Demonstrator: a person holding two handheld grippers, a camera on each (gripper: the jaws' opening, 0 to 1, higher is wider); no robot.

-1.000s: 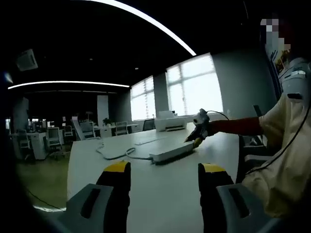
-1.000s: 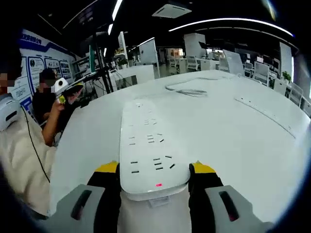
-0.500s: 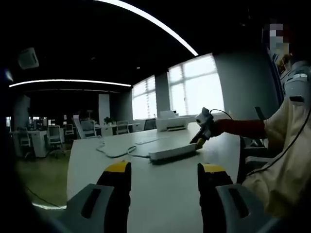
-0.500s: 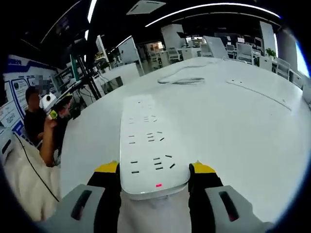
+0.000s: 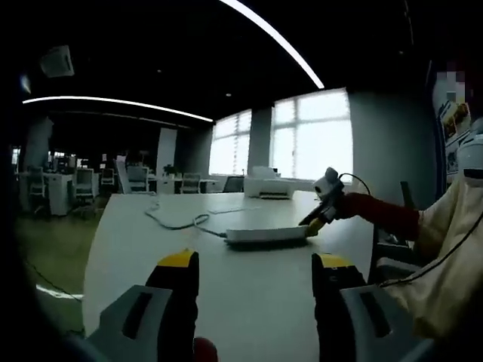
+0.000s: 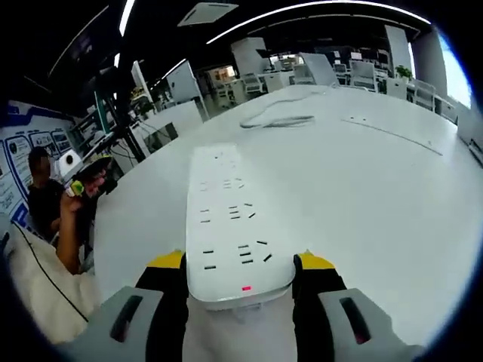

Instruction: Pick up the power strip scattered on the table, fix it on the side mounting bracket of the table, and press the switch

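Right gripper view: power strip points away lengthwise.

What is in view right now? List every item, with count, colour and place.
power strip: one, white, held at its near end, reaching out over the table
cable: one, white, looped on the table beyond the strip
table: one, white, large
second strip: one, white, flat on the table, far right
printer: one, white, far end of the table
desks and chairs: several, pale, background office
right tool: yellow-tipped, shut on the power strip
left tool: yellow-tipped, open, holding nothing
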